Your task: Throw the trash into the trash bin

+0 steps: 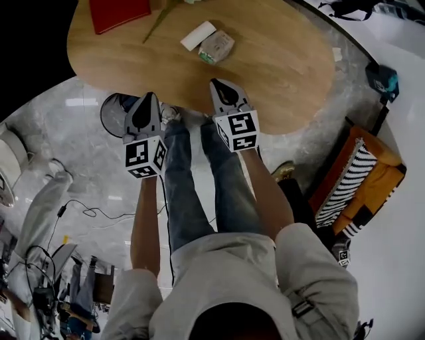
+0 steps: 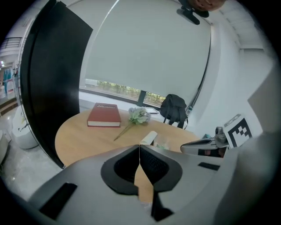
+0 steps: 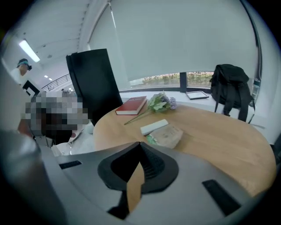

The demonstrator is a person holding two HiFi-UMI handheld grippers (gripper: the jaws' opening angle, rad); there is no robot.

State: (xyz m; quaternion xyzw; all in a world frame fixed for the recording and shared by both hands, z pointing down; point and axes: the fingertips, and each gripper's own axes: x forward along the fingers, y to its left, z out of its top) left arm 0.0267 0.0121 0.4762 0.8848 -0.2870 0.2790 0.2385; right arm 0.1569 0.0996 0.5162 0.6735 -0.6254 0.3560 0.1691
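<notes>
Trash (image 1: pixel 216 46) mid table (image 1: pixel 292 73), well apart from rim; white box (image 1: pixel 198 35) just beside.

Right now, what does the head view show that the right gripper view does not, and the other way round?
Only the head view: the person's legs and an orange striped cushion.
Only the right gripper view: a black backpack behind the table, and a window blind.
Both: the table, with the red book, the white box and the crumpled pack on it.
</notes>
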